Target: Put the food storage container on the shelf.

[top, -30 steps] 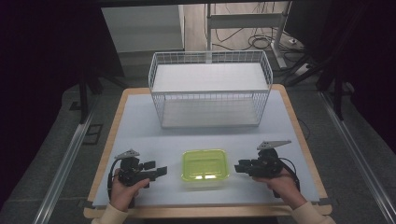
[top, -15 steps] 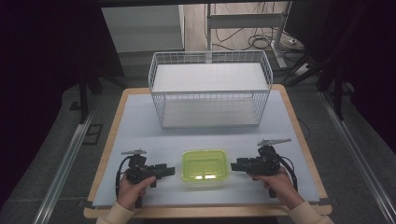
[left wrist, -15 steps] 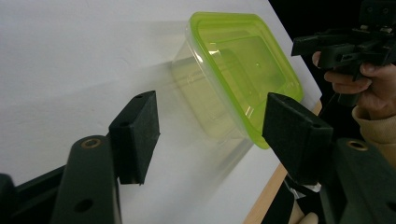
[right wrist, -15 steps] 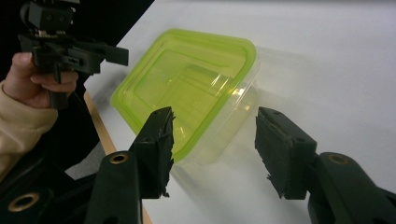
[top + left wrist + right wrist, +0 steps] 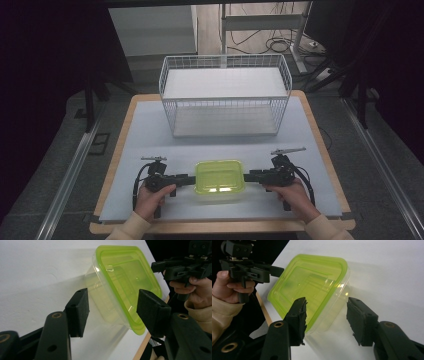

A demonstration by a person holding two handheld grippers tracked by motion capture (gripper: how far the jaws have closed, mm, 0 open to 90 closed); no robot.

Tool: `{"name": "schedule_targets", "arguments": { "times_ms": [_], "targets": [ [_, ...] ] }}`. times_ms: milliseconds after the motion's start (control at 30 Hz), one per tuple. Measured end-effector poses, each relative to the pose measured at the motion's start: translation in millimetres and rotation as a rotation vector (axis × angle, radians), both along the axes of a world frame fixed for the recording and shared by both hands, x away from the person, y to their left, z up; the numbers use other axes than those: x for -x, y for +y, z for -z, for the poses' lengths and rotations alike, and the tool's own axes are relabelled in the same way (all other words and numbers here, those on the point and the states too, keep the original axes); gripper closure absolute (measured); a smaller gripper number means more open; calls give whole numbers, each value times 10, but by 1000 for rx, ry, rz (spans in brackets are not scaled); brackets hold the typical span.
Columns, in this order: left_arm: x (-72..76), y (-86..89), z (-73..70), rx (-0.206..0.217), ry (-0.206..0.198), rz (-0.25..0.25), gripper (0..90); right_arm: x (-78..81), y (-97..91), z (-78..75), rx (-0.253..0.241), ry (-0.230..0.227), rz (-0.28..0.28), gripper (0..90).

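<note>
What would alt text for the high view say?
A lidded lime-green plastic container sits near the front edge of a white table, with a hand-held left gripper and right gripper at either end of it. An empty white wire basket stands farther back.

One green-lidded plastic container (image 5: 219, 176), one white wire basket (image 5: 224, 95), two handheld grippers, left (image 5: 186, 179) and right (image 5: 251, 175), two hands, one table (image 5: 150, 125).

High view: above the table's (image 5: 150, 125) near edge, facing forward and down. Two gripper views: close, low over the near edge, facing each other. All share the green-lidded box (image 5: 220, 177) (image 5: 122, 285) (image 5: 312, 287).
</note>
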State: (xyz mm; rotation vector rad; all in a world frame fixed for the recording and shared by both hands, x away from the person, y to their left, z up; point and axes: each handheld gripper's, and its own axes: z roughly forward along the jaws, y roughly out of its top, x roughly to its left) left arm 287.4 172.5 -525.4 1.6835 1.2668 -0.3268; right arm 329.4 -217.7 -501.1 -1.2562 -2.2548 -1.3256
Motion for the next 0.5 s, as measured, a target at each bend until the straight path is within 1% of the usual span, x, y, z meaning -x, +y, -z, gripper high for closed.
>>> {"name": "schedule_targets", "arguments": {
  "times_ms": [67, 167, 300, 367, 400, 433, 467, 500],
  "targets": [
    [-17, -8, 6, 3, 6, 5, 448, -16, 19, 15, -1, 10, -1, 522],
    [-42, -28, 10, 8, 11, 7, 460, -26, 28, 22, 2, 14, 2, 527],
    [-70, -62, 21, 19, 21, 6, 487, -47, 51, 29, -6, 20, 5, 538],
    [-76, -77, 24, 18, 25, 5, 502, -58, 65, 34, -2, 23, 0, 544],
    [-79, -85, 27, 17, 27, 5, 520, -64, 80, 41, -3, 34, -2, 557],
    [-83, -90, 31, 15, 30, 7, 520, -64, 80, 41, -3, 34, -2, 557],
    [-83, -101, 38, 16, 35, 9, 554, -71, 94, 51, -2, 39, -7, 570],
    [-84, -102, 43, 13, 33, 17, 554, -71, 94, 51, -2, 39, -7, 570]
  ]
}}
